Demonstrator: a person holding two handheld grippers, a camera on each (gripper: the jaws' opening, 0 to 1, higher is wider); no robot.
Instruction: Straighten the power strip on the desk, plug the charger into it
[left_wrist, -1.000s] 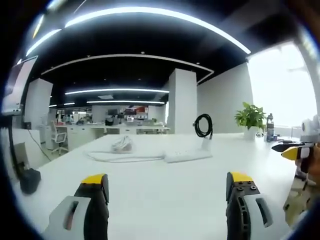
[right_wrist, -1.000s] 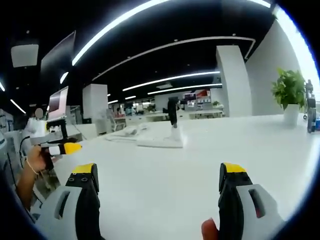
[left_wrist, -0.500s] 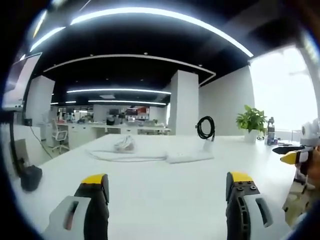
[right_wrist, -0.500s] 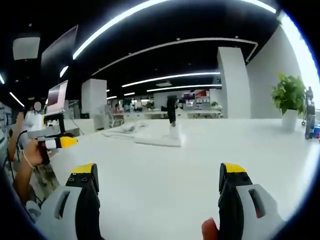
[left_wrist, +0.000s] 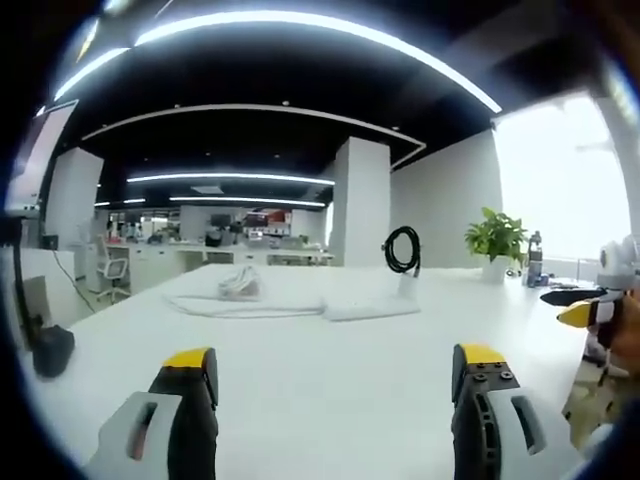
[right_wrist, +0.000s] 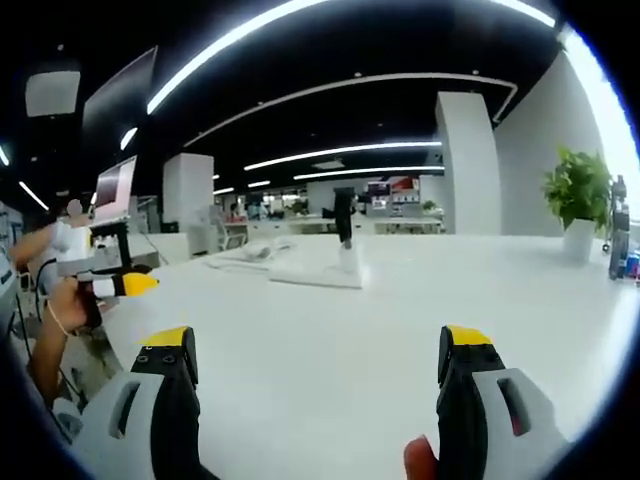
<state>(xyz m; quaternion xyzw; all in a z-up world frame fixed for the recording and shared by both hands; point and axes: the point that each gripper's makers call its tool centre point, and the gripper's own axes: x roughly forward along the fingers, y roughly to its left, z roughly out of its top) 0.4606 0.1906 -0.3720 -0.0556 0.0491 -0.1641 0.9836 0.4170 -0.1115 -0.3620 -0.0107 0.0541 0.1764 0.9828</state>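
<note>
A flat white power strip (left_wrist: 371, 310) lies far across the smooth white desk (left_wrist: 320, 400), a charger (left_wrist: 410, 287) (black cable coiled above) beside it. The left gripper (left_wrist: 335, 385) and right gripper (right_wrist: 318, 385) gape wide, empty.

A white surface (left_wrist: 320, 380) stretches away under a dark ceiling with long curved light strips (left_wrist: 300, 25). A potted plant (left_wrist: 495, 245) stands on the far side of the surface by the bright window, a bottle (left_wrist: 533, 258) just beside it; in the right gripper view the plant (right_wrist: 578, 190) stands at the right. A white pillar (left_wrist: 360, 205) rises behind. A monitor (right_wrist: 115, 195) stands at the left edge on a dark stand. An office chair (left_wrist: 110, 275) sits among distant desks.
</note>
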